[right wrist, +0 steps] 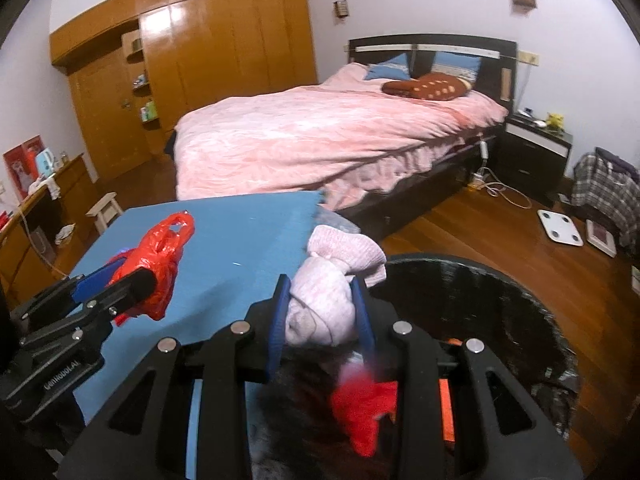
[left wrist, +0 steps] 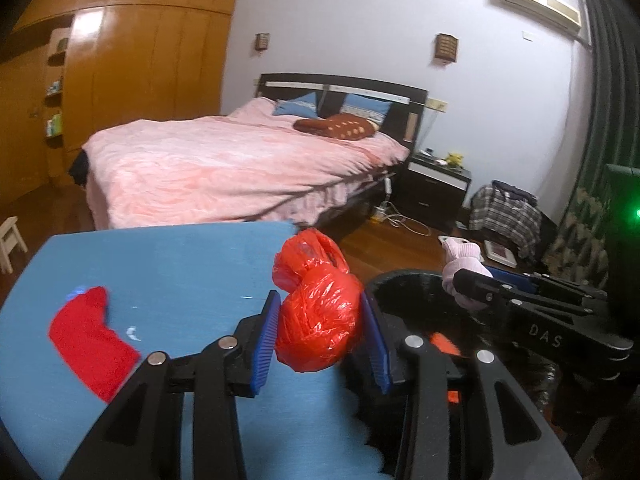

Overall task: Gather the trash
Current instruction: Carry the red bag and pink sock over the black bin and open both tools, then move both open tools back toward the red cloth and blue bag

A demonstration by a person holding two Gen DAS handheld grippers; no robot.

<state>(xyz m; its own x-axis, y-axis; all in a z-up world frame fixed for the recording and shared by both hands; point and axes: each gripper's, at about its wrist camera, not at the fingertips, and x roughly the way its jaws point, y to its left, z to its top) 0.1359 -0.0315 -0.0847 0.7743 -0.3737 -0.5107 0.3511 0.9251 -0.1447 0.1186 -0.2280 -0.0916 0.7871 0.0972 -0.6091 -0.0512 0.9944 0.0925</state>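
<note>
Both wrist cameras look forward and downward, close over the blue table, sharing the bed.

Plastic bag: bright red. Knotted sock: pale pink. Table mat: blue. Trash bin: black. Bedspread: pink. Hanging cloth: plaid, grey-brown.

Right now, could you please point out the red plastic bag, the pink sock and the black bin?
red plastic bag [left wrist: 320,324], left wrist view, crumpled middle.
pink sock [right wrist: 324,300], right wrist view, bunched middle.
black bin [right wrist: 460,266], right wrist view, far rim.
</note>
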